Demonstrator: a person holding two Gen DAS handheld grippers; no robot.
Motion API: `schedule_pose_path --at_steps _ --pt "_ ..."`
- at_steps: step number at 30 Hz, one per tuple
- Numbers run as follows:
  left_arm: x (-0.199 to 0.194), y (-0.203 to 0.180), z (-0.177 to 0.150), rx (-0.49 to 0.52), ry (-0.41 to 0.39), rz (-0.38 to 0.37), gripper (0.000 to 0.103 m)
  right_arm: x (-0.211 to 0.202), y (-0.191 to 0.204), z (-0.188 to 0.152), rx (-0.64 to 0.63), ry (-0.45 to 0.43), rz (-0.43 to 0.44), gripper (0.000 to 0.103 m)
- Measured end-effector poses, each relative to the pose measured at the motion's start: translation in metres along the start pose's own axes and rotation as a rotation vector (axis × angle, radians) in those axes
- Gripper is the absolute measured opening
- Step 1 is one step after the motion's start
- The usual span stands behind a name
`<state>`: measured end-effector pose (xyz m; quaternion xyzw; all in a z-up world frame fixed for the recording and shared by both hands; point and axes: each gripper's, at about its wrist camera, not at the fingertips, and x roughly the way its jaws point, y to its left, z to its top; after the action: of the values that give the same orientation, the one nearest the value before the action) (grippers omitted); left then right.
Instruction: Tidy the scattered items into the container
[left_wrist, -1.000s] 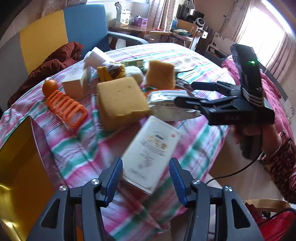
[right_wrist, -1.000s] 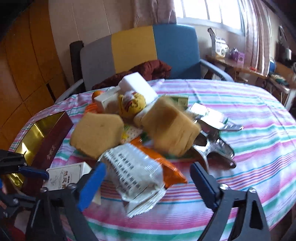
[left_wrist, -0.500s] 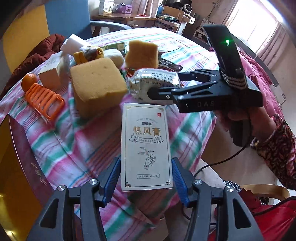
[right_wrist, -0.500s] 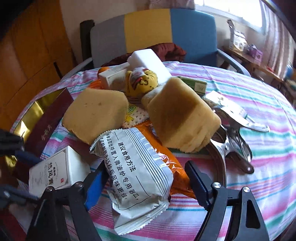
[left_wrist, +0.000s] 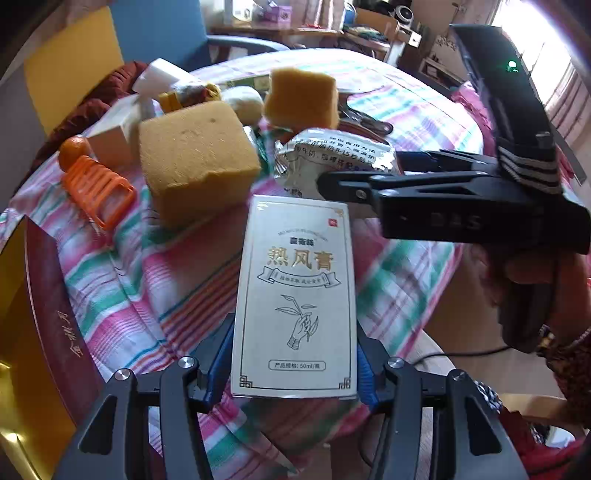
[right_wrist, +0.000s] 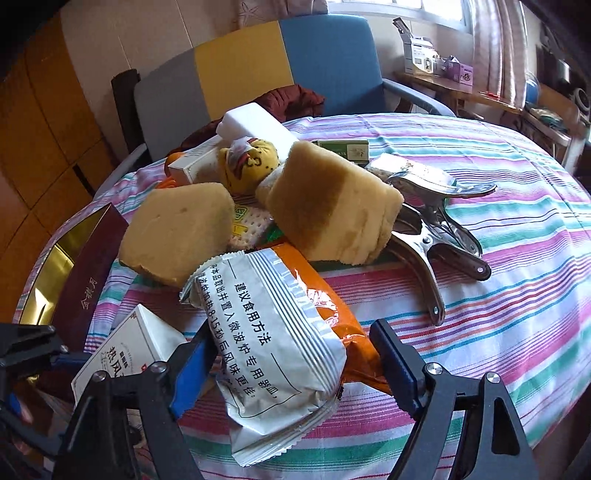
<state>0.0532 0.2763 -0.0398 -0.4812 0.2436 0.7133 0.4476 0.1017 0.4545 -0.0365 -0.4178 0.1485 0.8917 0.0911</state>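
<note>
Gripping the white box (left_wrist: 295, 295), left fingers (left_wrist: 214, 354) clenched; right fingers (right_wrist: 391, 354) apparently released astride the silver packet (right_wrist: 273, 347)

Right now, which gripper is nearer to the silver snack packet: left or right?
Right. The right gripper has its fingers on either side of the silver snack packet; the left gripper is clamped on the white box beside it.

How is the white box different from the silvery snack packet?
The white box is stiff, flat-sided card with sharp corners; the silvery snack packet is soft, puffy and crinkled. The box is clamped by the left gripper; the packet lies on the striped tablecloth between the right gripper's open jaws. Both carry printed Chinese writing, and neither is in the gold-lined container yet.
</note>
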Motion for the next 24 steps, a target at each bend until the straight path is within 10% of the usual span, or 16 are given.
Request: schedule_pose_path --at_steps 11,24 --pt "-0.013 0.016 -0.004 -0.082 -0.052 -0.031 0.054 -0.009 0.014 0.01 -0.131 0.005 -0.078 0.09" --pt "-0.034 0.031 -0.01 -0.192 -0.147 -0.055 0.053 -0.018 0.024 0.008 -0.063 0.049 -0.058 0.057"
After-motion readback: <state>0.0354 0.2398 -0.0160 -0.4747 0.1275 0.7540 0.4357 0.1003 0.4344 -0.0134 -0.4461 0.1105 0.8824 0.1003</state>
